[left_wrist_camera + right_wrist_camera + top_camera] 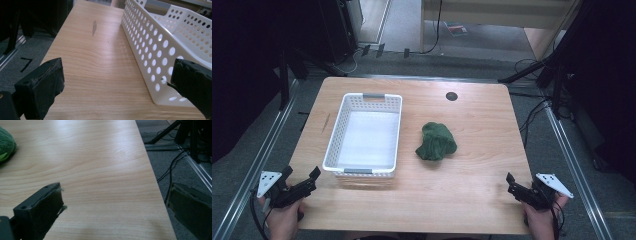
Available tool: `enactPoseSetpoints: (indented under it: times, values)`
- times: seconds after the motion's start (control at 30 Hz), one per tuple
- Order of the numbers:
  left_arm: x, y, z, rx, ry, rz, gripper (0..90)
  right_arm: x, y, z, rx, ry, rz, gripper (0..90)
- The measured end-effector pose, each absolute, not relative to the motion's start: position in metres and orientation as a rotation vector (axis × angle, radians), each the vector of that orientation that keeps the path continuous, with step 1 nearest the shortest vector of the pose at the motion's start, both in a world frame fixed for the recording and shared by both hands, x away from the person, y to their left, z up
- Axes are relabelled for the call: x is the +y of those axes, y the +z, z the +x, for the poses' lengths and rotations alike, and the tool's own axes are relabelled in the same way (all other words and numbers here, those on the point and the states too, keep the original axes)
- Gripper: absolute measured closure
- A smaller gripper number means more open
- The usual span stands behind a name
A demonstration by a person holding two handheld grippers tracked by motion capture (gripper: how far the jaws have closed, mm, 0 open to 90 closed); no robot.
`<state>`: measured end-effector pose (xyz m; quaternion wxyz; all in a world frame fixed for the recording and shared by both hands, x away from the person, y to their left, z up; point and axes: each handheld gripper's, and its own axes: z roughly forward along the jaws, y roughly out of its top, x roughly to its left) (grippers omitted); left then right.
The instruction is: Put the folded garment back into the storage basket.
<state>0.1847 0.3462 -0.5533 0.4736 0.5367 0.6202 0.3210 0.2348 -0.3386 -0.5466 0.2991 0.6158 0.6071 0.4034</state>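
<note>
Pale wood covers the desk [472, 150], and on it a white plastic basket [364, 135] with holes punched through its walls stands left of the middle, its long side running away from the person. A crumpled green cloth [436, 141] lies in a heap just to the right of the basket, apart from it and about at the middle of the desk. The left tongs [302, 182] sit at the near left corner, held in a hand, jaws spread wide with nothing between them; in the left gripper view the basket's near corner shows just beside the right-hand jaw. The right tongs [514, 186] rest at the near right edge, also wide apart and holding nothing, well away from the cloth, whose edge peeks in at the left of the right gripper view [6, 143].
</note>
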Motion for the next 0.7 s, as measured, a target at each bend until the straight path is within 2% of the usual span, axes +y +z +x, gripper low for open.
enactPoseSetpoints:
  times: [0.33, 0.5, 0.7]
  values:
    - [0.346, -0.553, 0.186, 1.538, 0.783, 1.324, 0.0, -0.338, -0.547, 0.234, 1.613, 1.075, 1.623, 0.4]
    - [0.345, -0.55, 0.185, 1.548, 0.731, 1.309, 0.0, -0.338, -0.546, 0.234, 1.615, 1.078, 1.621, 0.4]
    - [0.33, -0.535, 0.182, 1.524, 0.741, 1.336, 0.0, -0.338, -0.546, 0.234, 1.617, 1.084, 1.619, 0.4]
